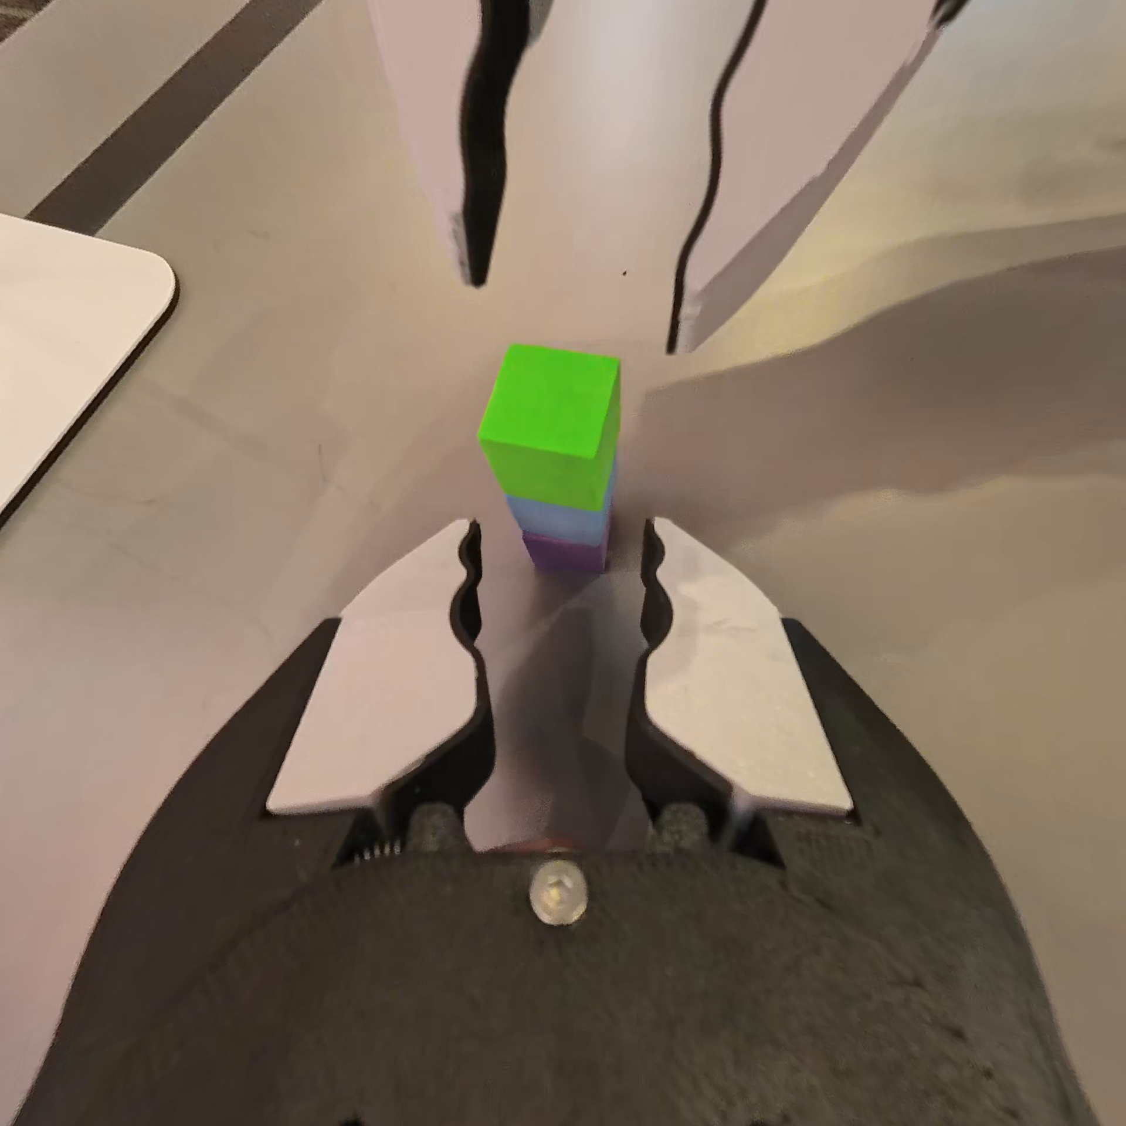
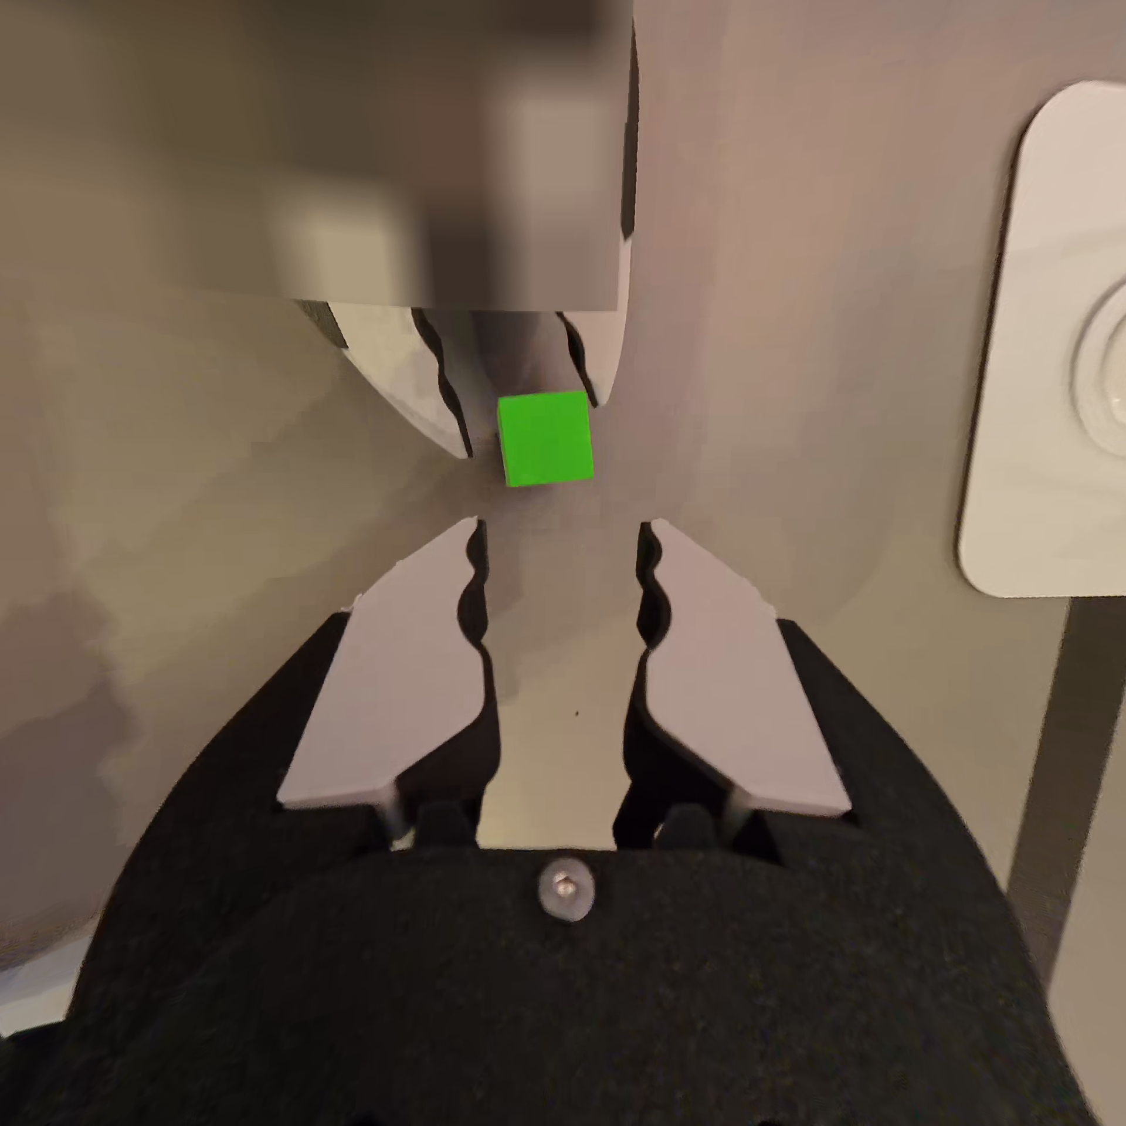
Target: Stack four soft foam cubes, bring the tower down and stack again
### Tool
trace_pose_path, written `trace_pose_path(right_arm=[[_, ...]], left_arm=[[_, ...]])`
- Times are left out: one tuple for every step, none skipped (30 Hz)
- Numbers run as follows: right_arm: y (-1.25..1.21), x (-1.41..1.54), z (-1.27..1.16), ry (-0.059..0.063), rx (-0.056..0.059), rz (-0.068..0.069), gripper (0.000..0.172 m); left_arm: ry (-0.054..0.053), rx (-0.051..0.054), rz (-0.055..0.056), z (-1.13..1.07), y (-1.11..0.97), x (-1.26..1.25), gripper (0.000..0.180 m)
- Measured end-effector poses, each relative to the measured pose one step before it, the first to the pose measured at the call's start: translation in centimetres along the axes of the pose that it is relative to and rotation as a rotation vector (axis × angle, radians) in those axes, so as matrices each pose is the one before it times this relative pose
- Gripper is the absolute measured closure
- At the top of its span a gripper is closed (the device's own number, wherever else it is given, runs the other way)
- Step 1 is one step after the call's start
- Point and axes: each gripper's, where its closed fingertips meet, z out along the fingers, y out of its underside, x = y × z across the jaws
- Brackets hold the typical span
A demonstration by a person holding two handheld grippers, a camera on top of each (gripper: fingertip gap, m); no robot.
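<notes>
A: Left wrist view first, biggest thing down. What filled the frame?

B: The grey table, with a white rounded board at the left edge. Next in size was the left gripper rising from the bottom, its two fingers spread apart with bare table between them. The right gripper reached down from the top of the frame, its fingers also spread and empty.

A: And the cubes?

B: A tower stood upright at the centre of the frame: a green cube on top, a light blue cube under it, a purple cube lowest in sight. Whether a fourth cube sat beneath the purple one, I couldn't tell; the steep angle hid the base.

A: Which way did the tower lie from the fingers?

B: Straight ahead of the left fingertips, just past them and slightly right of the gap's centre, long axis vertical. No pad touched it. The right wrist view looked nearly straight down on the green cube, which sat just above the right gripper's own open tips and between the left gripper's tips at upper centre of the frame.

A: Nearer gripper?

B: I'd judge the left one; its tips flanked the tower's lower part, so a sideways nudge or a closing pinch would likely come from there.
</notes>
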Motion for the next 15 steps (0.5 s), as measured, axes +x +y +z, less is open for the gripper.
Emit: trace_pose_path(right_arm=[[0.375, -0.107, 0.499, -0.0043, 0.0051, 0.0026, 0.125], [0.225, -0.186, 0.539, -0.0117, 0.0093, 0.0055, 0.124], [0.133, -0.182, 0.536, -0.0138, 0.009, 0.0061, 0.122], [0.078, -0.029, 0.438, -0.003, 0.007, 0.003, 0.121], [-0.037, -0.006, 0.339, -0.0029, 0.0092, 0.0016, 0.121], [-0.185, -0.054, 0.235, -0.006, 0.0154, -0.0004, 0.121], [-0.261, -0.066, 0.184, -0.0068, 0.0171, -0.0034, 0.121], [-0.216, 0.004, 0.195, -0.0028, 0.0111, -0.0054, 0.121], [-0.137, 0.032, 0.211, -0.0016, 0.0051, -0.0041, 0.122], [-0.018, 0.031, 0.216, -0.0017, -0.0026, -0.0035, 0.122], [0.004, 0.064, 0.179, 0.0021, -0.0031, -0.0056, 0.124], [-0.034, 0.033, 0.12, 0.0003, 0.0015, -0.0044, 0.126], [-0.081, -0.009, 0.08, -0.0037, 0.0046, -0.0015, 0.128], [-0.095, -0.02, 0.051, -0.0023, 0.0062, -0.0036, 0.131], [-0.054, -0.04, 0.026, -0.0026, 0.0043, -0.0064, 0.134]], left_arm=[[0.0045, -0.0098, 0.0006, 0.119, 0.095, 0.057, 0.131], [0.0008, -0.0143, 0.0027, 0.156, 0.146, 0.018, 0.131], [0.0022, -0.0166, 0.0046, 0.18, 0.16, 0.075, 0.131], [0.0013, -0.0159, 0.0077, 0.187, 0.153, 0.091, 0.131], [-0.0012, -0.0154, 0.0081, 0.175, 0.139, 0.063, 0.132], [-0.0019, -0.012, 0.0064, 0.158, 0.088, 0.044, 0.133], [0.0005, -0.0076, 0.004, 0.129, 0.033, 0.038, 0.134], [0.0025, -0.0056, 0.0003, 0.113, 0.015, 0.008, 0.135], [0.0036, -0.0032, -0.0024, 0.09, -0.016, -0.002, 0.136], [0.0049, -0.0026, -0.0029, 0.088, -0.031, -0.002, 0.137], [0.0051, -0.0018, -0.0004, 0.076, -0.029, 0.022, 0.138], [0.0018, -0.0018, -0.0001, 0.076, -0.03, -0.014, 0.138], [0.0008, -0.0055, -0.0024, 0.085, 0.027, -0.038, 0.139], [0.0048, -0.0082, 0.0004, 0.083, 0.082, 0.046, 0.14], [0.0028, -0.0044, 0.0048, 0.065, 0.028, 0.056, 0.142]])
